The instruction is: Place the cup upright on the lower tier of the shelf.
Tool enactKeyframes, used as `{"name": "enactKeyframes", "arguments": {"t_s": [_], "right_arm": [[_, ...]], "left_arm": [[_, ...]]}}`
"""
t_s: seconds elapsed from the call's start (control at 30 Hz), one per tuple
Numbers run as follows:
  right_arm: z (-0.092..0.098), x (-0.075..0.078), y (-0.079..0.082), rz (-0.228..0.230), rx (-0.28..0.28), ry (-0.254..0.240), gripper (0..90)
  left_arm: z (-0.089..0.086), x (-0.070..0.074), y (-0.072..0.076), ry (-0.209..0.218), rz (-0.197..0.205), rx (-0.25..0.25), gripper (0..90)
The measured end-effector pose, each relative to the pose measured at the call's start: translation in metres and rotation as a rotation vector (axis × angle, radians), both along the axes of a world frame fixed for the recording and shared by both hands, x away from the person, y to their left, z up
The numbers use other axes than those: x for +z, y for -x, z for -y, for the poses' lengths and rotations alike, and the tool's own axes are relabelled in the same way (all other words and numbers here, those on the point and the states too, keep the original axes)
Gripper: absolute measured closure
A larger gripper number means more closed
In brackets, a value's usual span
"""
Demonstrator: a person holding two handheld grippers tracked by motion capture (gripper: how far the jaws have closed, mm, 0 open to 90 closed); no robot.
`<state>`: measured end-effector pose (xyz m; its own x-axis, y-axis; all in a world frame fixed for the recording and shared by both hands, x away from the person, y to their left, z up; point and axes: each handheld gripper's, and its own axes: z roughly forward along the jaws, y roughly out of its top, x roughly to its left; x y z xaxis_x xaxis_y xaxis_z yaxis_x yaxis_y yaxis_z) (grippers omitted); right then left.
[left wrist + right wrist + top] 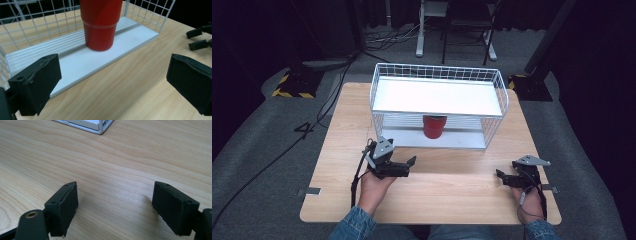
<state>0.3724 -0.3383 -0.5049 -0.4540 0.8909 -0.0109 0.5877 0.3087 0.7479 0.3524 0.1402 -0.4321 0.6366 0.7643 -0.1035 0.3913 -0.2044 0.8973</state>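
My left gripper (112, 82), jaws spread, faces the red plastic tumbler (101, 23) at frame top (lower rack shelf); approach level, centred. Right gripper (113, 207) spread too.

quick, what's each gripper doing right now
Left gripper: open, holding nothing, aimed at the red cup on the rack's lower shelf.
Right gripper: open, holding nothing, over the table.

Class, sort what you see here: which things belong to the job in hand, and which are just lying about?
Part of the job: the red cup on the lower shelf of the white wire rack; the left gripper, open and aimed at it; the right gripper, open over the table.

Lying about: floor cables; chair.
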Motion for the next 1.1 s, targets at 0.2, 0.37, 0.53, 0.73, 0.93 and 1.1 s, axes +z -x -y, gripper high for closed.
{"name": "enactKeyframes", "arguments": {"t_s": [0.2, 0.37, 0.53, 0.73, 0.93, 1.1], "right_arm": [[0.0, 0.0, 0.0, 0.0, 0.0, -0.001, 21.2], [0.0, 0.0, 0.0, 0.0, 0.0, -0.001, 21.2], [0.0, 0.0, 0.0, 0.0, 0.0, -0.001, 21.2], [0.0, 0.0, 0.0, 0.0, 0.0, -0.001, 21.1], [0.0, 0.0, 0.0, -0.001, 0.0, -0.001, 21.1], [0.0, 0.0, 0.0, -0.001, 0.001, -0.001, 21.2]], "left_arm": [[-0.023, 0.005, 0.017, -0.01, 0.003, 0.001, 0.1], [-0.043, 0.009, 0.026, -0.013, -0.012, 0.008, 0.1], [-0.058, 0.007, 0.039, -0.024, -0.04, 0.016, 0.0], [-0.076, -0.003, 0.053, -0.009, -0.088, 0.053, 0.0], [-0.087, -0.015, 0.057, -0.073, -0.14, 0.102, 0.0], [-0.092, -0.026, 0.059, -0.114, -0.203, 0.092, 0.0]]}}
